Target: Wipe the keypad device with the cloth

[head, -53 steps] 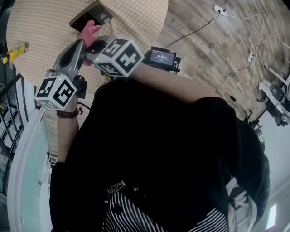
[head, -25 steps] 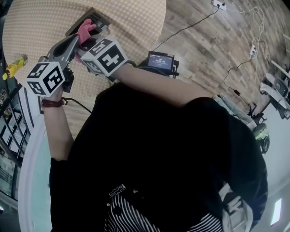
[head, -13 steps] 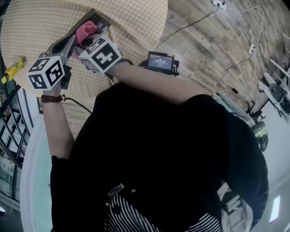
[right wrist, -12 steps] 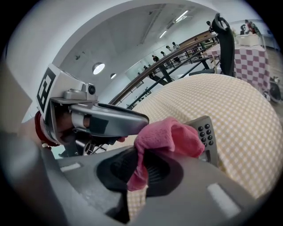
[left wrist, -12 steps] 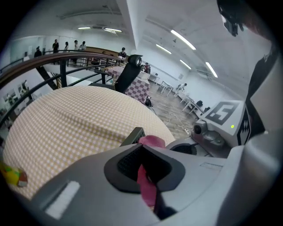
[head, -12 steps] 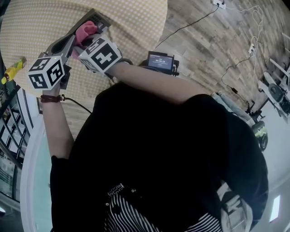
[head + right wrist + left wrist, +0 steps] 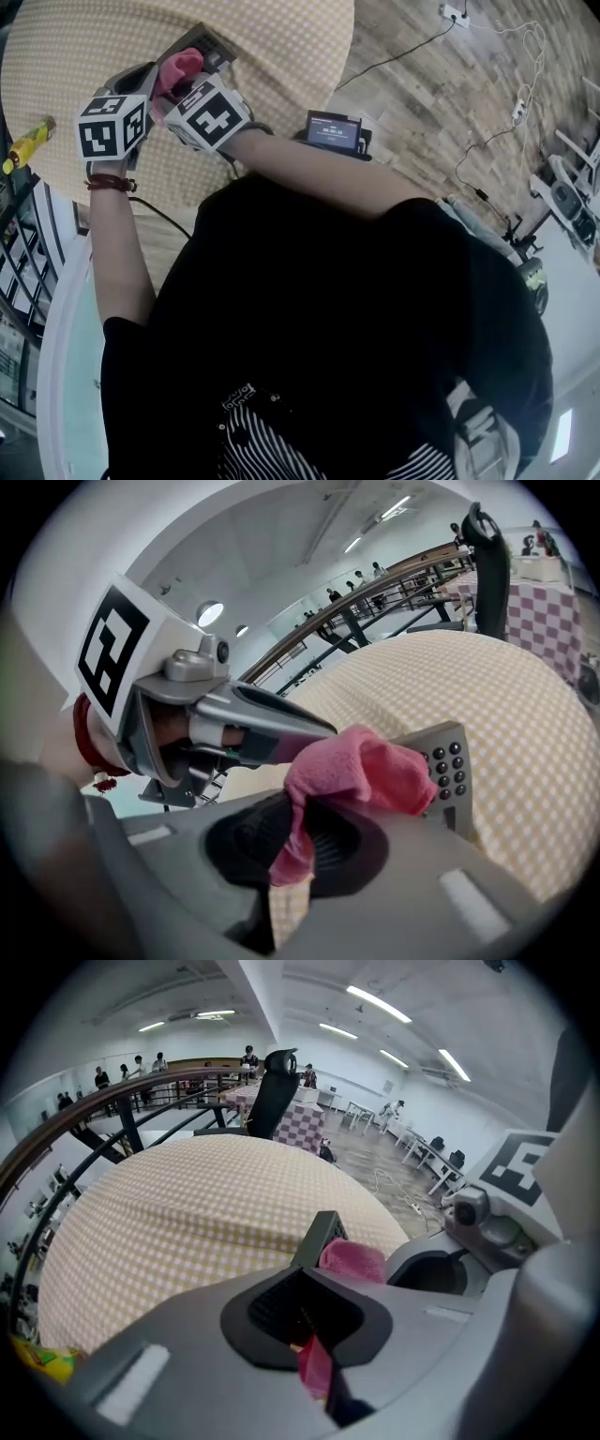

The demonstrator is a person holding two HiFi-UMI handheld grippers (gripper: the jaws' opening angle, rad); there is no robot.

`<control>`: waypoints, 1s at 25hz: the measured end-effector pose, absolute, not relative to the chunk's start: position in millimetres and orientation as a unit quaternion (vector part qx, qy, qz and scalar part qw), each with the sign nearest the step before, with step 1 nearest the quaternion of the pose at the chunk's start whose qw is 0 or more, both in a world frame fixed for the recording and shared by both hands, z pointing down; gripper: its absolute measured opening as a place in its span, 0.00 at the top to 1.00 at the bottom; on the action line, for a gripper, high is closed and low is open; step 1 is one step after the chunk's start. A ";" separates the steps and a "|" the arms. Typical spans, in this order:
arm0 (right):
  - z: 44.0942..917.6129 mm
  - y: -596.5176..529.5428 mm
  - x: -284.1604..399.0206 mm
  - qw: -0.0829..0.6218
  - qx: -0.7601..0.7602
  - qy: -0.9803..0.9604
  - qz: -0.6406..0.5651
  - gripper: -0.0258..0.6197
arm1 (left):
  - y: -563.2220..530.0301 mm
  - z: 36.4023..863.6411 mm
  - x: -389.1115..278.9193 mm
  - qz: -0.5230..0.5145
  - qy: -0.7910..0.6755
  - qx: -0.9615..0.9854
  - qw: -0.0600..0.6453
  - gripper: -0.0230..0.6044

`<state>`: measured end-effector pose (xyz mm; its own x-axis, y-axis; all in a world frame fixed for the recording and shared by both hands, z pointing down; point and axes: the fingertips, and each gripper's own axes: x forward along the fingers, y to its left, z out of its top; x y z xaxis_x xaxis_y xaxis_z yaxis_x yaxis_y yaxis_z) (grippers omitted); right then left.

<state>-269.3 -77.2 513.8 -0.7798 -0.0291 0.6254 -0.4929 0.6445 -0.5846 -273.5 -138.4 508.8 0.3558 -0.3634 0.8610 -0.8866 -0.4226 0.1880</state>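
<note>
The dark keypad device [image 7: 214,44] is at the near part of the round table, tilted up. In the right gripper view its buttons [image 7: 450,764] face me. My right gripper [image 7: 184,82] is shut on a pink cloth [image 7: 178,66], and the bunched cloth [image 7: 361,764] presses on the keypad's left part. My left gripper [image 7: 153,77] comes in from the left, its jaws closed on the device's edge [image 7: 323,1234]. The cloth [image 7: 352,1260] shows just behind that edge. The lower part of the device is hidden by both grippers.
The table [image 7: 272,56] has a yellow checked cover. A yellow bottle [image 7: 26,139] lies at its left edge by a black railing. A small screen device [image 7: 332,130] sits behind the right forearm. Cables [image 7: 469,112] and a power strip [image 7: 455,16] lie on the wooden floor.
Both grippers have moved up the picture onto the keypad. The left gripper has closed in beside the right one and its cube has turned. The cloth now rests against the device.
</note>
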 end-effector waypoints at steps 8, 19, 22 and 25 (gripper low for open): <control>523.9 -70.3 -267.8 0.314 0.145 -0.857 0.383 0.89 | -147.0 524.4 -273.5 0.374 -0.439 0.737 0.353 0.96; 532.4 -87.6 -281.2 0.315 0.145 -0.854 0.388 0.89 | -151.2 527.5 -274.7 0.369 -0.442 0.739 0.351 0.96; 538.6 -86.2 -280.3 0.319 0.149 -0.852 0.388 0.89 | -149.9 527.2 -275.1 0.370 -0.441 0.739 0.349 0.96; 548.8 -78.3 -276.7 0.326 0.151 -0.840 0.406 0.89 | -149.5 526.0 -275.7 0.374 -0.442 0.740 0.343 0.96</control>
